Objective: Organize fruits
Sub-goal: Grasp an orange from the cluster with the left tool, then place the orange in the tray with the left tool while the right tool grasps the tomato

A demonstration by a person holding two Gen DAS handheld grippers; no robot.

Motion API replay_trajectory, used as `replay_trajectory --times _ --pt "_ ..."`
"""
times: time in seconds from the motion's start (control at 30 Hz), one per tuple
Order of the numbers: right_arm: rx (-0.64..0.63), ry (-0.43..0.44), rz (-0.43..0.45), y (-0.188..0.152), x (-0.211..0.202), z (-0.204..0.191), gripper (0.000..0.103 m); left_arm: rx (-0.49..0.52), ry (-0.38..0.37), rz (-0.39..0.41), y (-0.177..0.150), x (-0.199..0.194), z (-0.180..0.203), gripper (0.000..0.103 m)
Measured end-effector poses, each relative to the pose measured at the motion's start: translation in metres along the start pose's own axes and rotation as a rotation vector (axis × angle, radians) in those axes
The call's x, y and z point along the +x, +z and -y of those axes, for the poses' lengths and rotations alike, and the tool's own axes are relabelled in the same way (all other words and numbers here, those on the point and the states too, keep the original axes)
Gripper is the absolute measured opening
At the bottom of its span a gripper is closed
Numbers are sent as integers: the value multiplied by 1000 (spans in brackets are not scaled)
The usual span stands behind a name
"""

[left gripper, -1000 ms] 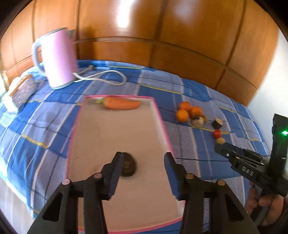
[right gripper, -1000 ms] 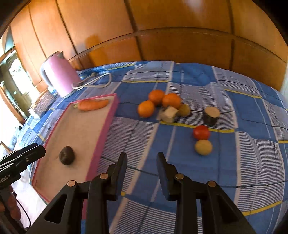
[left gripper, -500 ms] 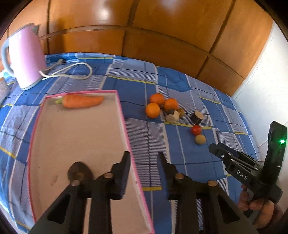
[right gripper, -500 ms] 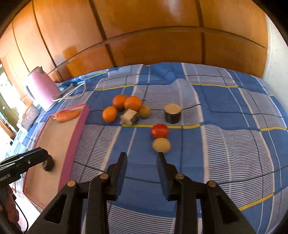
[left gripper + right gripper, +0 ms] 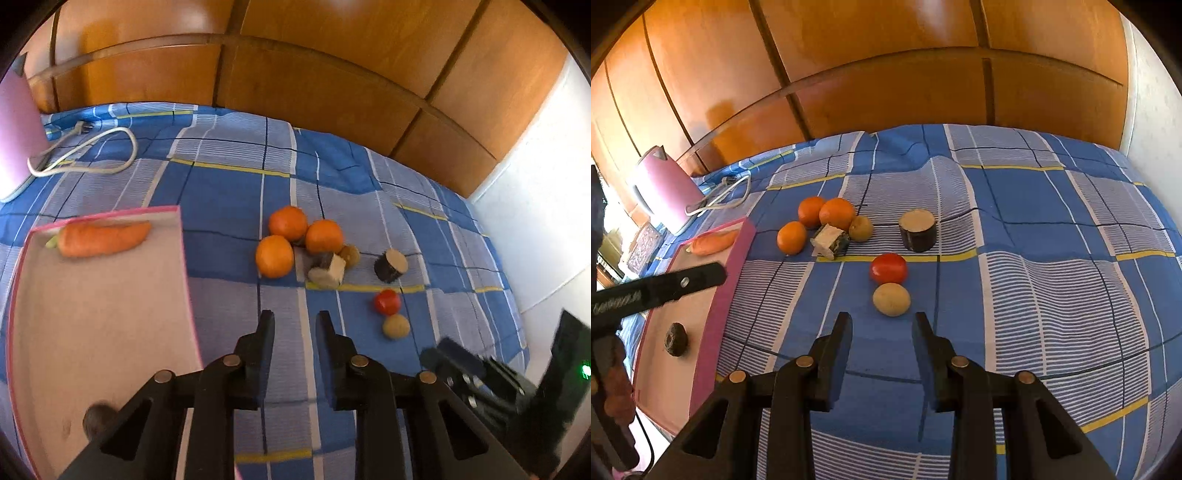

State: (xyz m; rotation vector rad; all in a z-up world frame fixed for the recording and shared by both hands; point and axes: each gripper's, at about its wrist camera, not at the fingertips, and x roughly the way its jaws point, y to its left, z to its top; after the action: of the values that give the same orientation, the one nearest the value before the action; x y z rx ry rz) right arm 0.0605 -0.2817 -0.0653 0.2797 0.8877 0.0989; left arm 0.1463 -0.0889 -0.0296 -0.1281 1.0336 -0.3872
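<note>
My left gripper (image 5: 291, 325) hangs over the blue checked bedspread (image 5: 229, 192) just right of the pink-rimmed tray (image 5: 184, 258), its jaws drawn together on nothing, while my right gripper (image 5: 882, 326) points at the pale potato (image 5: 891, 299), jaws a little apart and empty. On the tray lie a carrot (image 5: 101, 238) at the far end and a dark avocado (image 5: 676, 339) at the near end. The three oranges (image 5: 834, 213), a kiwi (image 5: 861, 228), a red tomato (image 5: 888, 268) touching the potato, and two cut dark-skinned chunks (image 5: 918, 229) sit loose on the bedspread, with a pink kettle (image 5: 661, 190) beyond the tray.
</note>
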Motion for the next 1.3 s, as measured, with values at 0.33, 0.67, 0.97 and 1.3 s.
replay_trajectory --times 0.33,0.67,0.97,1.3 --pt "14 -6 0 6 2 13 34 12 45 -50 30 50 3 24" --pt "26 -5 -16 9 10 21 34 0 83 -66 40 79 -2 45" --pt "30 -10 -14 11 12 25 34 6 95 -75 41 98 -8 34" --pt "25 -50 -42 11 21 35 34 3 111 -79 -4 66 0 34"
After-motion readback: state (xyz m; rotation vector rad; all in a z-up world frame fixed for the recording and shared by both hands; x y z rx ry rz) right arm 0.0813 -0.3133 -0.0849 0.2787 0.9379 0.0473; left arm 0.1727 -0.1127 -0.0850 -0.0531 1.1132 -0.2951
